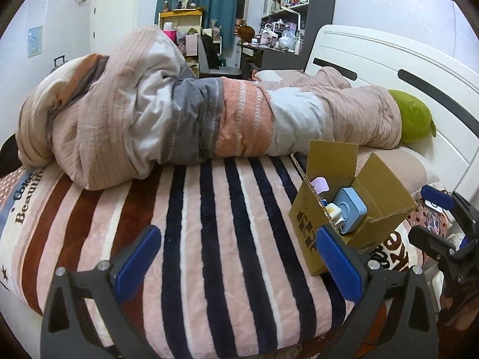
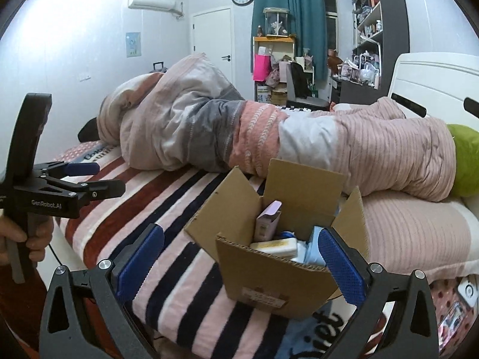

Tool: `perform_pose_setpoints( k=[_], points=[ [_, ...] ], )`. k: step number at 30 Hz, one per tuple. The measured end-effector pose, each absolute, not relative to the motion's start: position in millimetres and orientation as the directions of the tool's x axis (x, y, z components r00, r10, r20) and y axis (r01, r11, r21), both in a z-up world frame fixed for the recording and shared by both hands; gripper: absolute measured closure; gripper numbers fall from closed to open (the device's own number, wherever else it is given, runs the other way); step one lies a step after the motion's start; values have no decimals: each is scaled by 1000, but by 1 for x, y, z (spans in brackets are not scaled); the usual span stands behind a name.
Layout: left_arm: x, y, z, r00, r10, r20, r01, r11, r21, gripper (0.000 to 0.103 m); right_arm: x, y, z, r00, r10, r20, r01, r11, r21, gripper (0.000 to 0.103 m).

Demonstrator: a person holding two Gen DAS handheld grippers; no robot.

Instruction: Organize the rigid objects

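Note:
An open cardboard box (image 1: 311,224) stands on the striped bedspread (image 1: 191,233) near the bed's front edge; it also shows in the right wrist view (image 2: 269,281). Inside are a light blue device (image 1: 349,209), a small white item (image 1: 333,210), and a pink carton (image 2: 268,220) standing upright. My left gripper (image 1: 239,263) is open and empty, just left of the box. My right gripper (image 2: 241,264) is open and empty, right in front of the box. Each gripper also shows in the other's view, the left (image 2: 89,176) and the right (image 1: 443,224).
A bundled striped duvet (image 1: 185,119) lies across the bed behind the box. A green cushion (image 1: 414,116) rests by the white headboard (image 1: 389,59). A pillow (image 2: 419,233) lies right of the box. Shelves and a cluttered desk stand beyond the bed.

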State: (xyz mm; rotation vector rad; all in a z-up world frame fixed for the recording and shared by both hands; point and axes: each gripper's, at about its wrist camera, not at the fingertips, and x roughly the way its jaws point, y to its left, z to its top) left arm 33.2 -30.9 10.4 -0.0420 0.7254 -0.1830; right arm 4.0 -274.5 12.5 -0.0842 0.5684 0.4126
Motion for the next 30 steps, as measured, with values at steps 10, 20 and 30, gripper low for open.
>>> perform_pose_setpoints(
  k=[10,20,30],
  points=[
    [27,-28,7,734,-159,-660,125,987,-99,1,-2,-273,7,756,385,-530,-401,912,91,0],
    [23,-30,4,730,-154,-666,122,988,-94,1,-4,-280,2,739,427,-521,-409,899,158,0],
    [17,-33,10,743,-158,-650,128,987,-93,1,-7,-281,8,745,438,-503,-407,896,177,0]
  ],
)
